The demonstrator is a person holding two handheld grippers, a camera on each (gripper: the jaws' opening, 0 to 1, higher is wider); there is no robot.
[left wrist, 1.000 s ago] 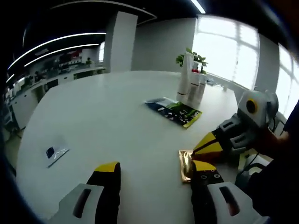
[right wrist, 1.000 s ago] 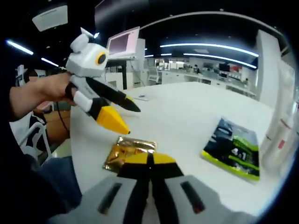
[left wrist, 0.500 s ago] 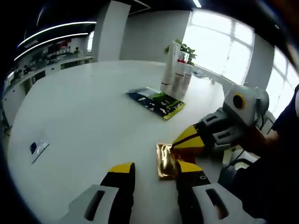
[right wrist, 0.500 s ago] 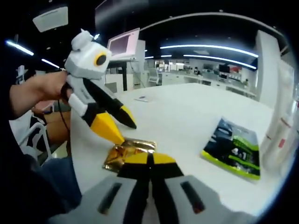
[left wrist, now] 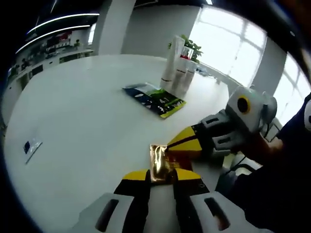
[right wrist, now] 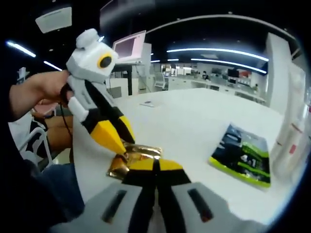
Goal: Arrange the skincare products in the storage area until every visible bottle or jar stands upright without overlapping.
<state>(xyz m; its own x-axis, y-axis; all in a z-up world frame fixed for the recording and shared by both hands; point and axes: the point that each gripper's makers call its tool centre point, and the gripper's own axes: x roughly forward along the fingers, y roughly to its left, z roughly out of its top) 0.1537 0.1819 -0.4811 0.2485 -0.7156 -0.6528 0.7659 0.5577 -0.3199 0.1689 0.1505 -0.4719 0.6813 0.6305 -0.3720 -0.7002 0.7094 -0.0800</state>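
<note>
**Both grippers at the gold sachet near the surface edge**

We see a wide white surface (left wrist: 87, 111) in an open office. On it lie a dark sachet with a lime-green edge (left wrist: 154, 99), a small flat white packet with a dark patch (left wrist: 30, 147) far to the left, and a cluster of tall white tubes (left wrist: 176, 68) with a green plant (left wrist: 192, 46) behind them at the far side. In the right gripper view the dark sachet (right wrist: 243, 155) sits to the right, and the white tubes (right wrist: 291, 131) rise just beyond it at the picture's right edge.

On the dark sachet we can read a large "4.1" in the right gripper view; the rest of the print is too small to make out. The tubes carry red marks we cannot read.

The gold foil sachet (left wrist: 160, 167) lies near the close edge of the surface. The left gripper (left wrist: 160, 175) has its jaws narrowed around the sachet's near end, with only a slim gap between them. In the right gripper view the left gripper (right wrist: 121, 145) comes in from the left, held by a hand (right wrist: 41, 92), its yellow tips down on the gold sachet (right wrist: 133, 158). The right gripper (right wrist: 155, 167) has its jaws pressed together at the sachet's edge; whether foil is pinched between them we cannot tell.
</note>
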